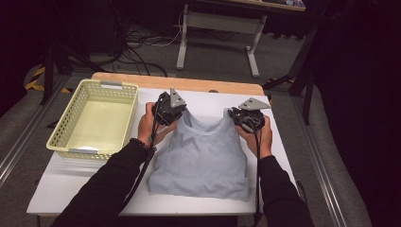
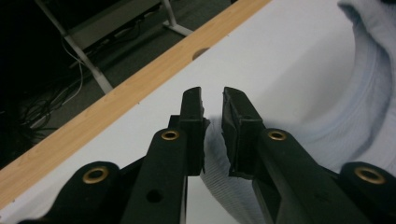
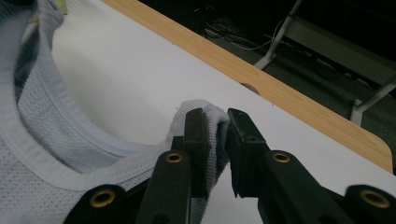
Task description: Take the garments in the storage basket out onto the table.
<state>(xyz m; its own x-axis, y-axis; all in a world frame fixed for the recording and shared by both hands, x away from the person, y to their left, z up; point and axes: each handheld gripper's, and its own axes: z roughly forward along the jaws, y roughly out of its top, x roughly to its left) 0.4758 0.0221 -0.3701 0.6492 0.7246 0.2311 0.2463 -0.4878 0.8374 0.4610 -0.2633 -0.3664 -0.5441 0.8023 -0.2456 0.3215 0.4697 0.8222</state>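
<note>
A light blue sleeveless top (image 1: 201, 156) lies front-up on the white table (image 1: 71, 184), neckline toward the far edge. My left gripper (image 1: 179, 113) is at the top's left shoulder strap. In the left gripper view that gripper (image 2: 212, 93) is shut on the ribbed strap (image 2: 215, 154), which is bunched between the pads. My right gripper (image 1: 237, 117) is at the right shoulder strap. In the right gripper view it (image 3: 215, 114) is shut on the folded strap end (image 3: 215, 128). Both straps are raised slightly off the table, and the neckline (image 3: 56, 126) curves away to the left.
A pale yellow perforated basket (image 1: 61, 127) stands empty on the table's left side, close to my left hand. A wooden strip (image 1: 189, 83) runs along the table's far edge. Beyond it are a desk frame (image 1: 217, 28) and cables on the floor.
</note>
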